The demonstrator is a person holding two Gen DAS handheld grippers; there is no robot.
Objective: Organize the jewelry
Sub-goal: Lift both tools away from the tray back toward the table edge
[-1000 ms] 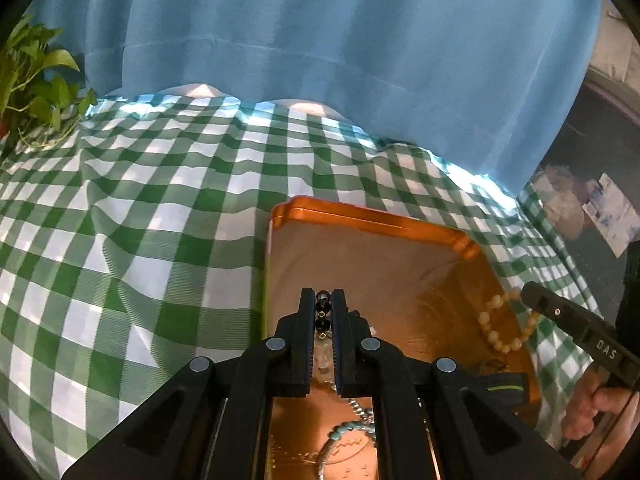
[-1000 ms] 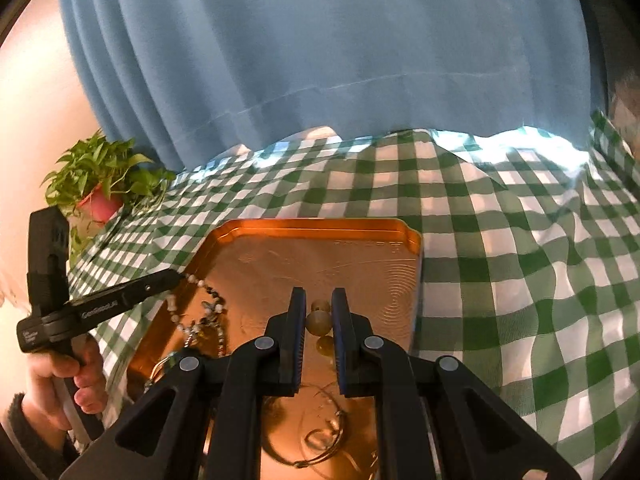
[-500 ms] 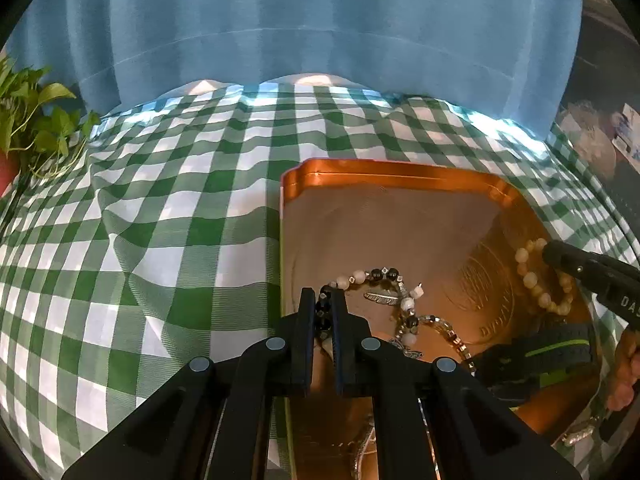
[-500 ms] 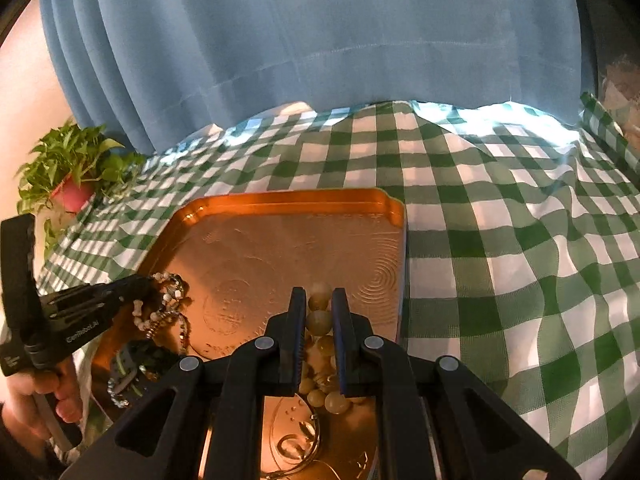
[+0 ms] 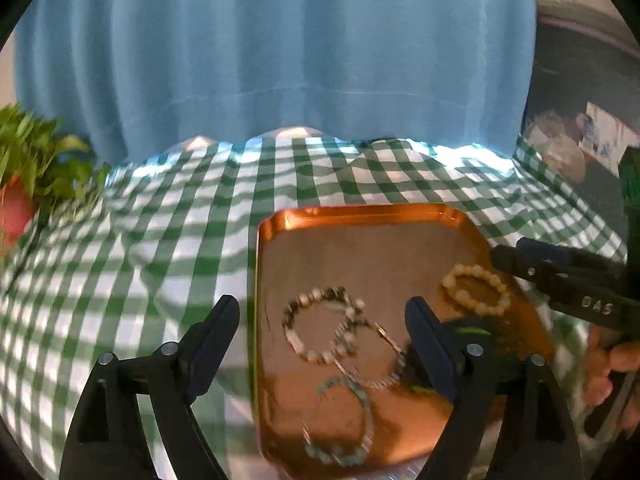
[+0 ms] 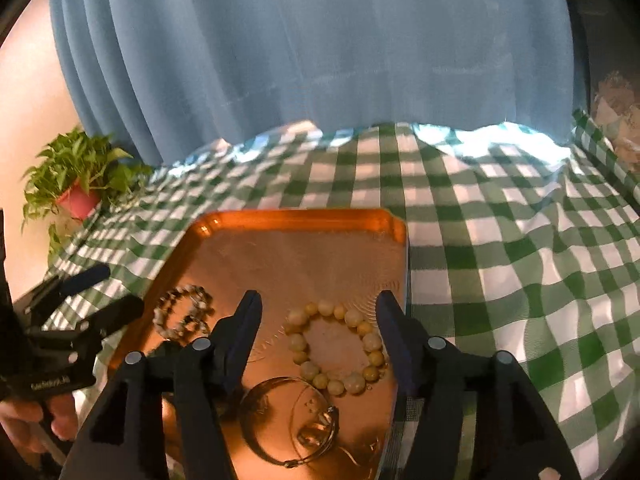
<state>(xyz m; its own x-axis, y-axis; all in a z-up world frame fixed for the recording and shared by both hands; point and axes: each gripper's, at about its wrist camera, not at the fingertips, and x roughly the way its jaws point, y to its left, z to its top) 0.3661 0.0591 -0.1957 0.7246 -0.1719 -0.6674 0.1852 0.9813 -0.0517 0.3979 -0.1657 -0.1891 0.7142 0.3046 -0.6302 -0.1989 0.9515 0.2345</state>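
Both the left gripper [image 5: 322, 320] and the right gripper [image 6: 318, 312] hover with jaws spread wide, holding nothing. On the shiny copper rectangular tray [image 6: 296, 216], at centre frame on the green-and-white checked surface [image 6: 500, 240], lie a cream round-bead bracelet [image 6: 336, 346] and a black-and-white mixed-bead bracelet [image 5: 316, 326], well apart.

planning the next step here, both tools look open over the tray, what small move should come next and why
Probably lift both tools clear of the tray. The left tool and right tool are open and hold nothing, while the black-and-white bead bracelet and the cream bead bracelet lie flat on the tray, so the drop looks done. Pulling back avoids snagging the beads.
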